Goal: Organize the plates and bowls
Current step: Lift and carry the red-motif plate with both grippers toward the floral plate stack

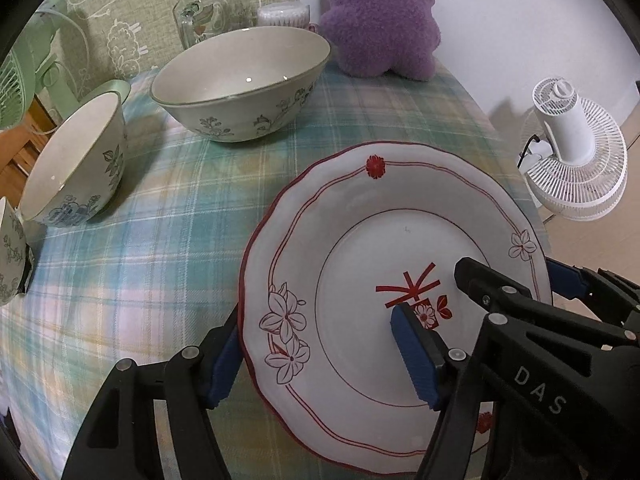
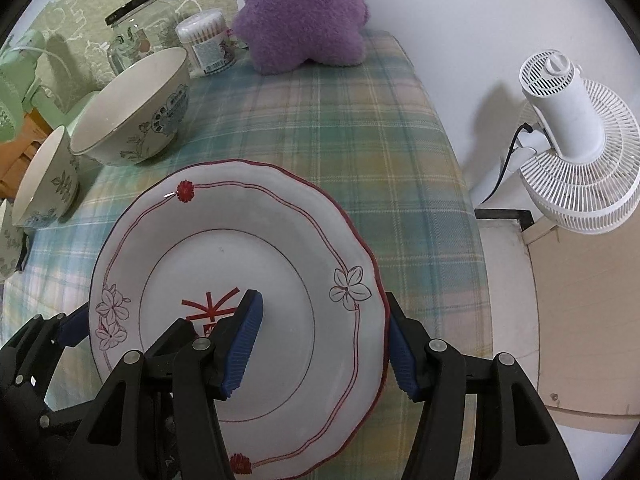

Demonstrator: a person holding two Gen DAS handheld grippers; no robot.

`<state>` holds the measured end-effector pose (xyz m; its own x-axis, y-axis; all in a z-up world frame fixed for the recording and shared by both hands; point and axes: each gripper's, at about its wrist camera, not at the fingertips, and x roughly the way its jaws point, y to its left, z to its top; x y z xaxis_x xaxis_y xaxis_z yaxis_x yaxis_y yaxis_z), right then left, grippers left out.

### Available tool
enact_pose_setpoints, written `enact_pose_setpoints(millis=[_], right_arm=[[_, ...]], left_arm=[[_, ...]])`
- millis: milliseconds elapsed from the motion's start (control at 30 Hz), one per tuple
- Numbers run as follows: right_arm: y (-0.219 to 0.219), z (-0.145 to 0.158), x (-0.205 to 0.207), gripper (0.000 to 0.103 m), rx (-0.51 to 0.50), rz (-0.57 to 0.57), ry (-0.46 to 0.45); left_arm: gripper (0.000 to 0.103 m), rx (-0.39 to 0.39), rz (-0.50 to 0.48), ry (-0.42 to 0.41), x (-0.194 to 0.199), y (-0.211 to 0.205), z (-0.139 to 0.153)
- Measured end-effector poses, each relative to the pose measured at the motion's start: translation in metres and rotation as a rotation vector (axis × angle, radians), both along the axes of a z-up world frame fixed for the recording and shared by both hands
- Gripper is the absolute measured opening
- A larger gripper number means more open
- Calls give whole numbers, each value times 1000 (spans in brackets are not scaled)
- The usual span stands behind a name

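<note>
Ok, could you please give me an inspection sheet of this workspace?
Surface: plaid tablecloth.
Job's things: red-trimmed plate nearest; large bowl and small bowl behind; third bowl at the left edge.
Clutter: glass jar, swab box, purple cushion at the back.
Tools: left tool and right tool each straddle the plate's rim, open.
Cables: black cable at the white fan.
Surroundings: white fan right, green fan left.
</note>
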<state>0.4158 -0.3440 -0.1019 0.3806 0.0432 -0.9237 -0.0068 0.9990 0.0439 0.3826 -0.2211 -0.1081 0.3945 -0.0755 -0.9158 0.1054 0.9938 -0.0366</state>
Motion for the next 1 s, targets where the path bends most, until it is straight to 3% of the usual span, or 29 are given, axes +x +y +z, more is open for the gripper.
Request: enact_pose_setpoints(millis=[600,1000], right_arm=[[0,53,-31,62,-17,-65,-73],[10,85,-74,62,-25,-92,-100]], left_arm=[[68,-19,-7,-82,-27,1,55],[68,-40,-29,-111,-71,13,83]])
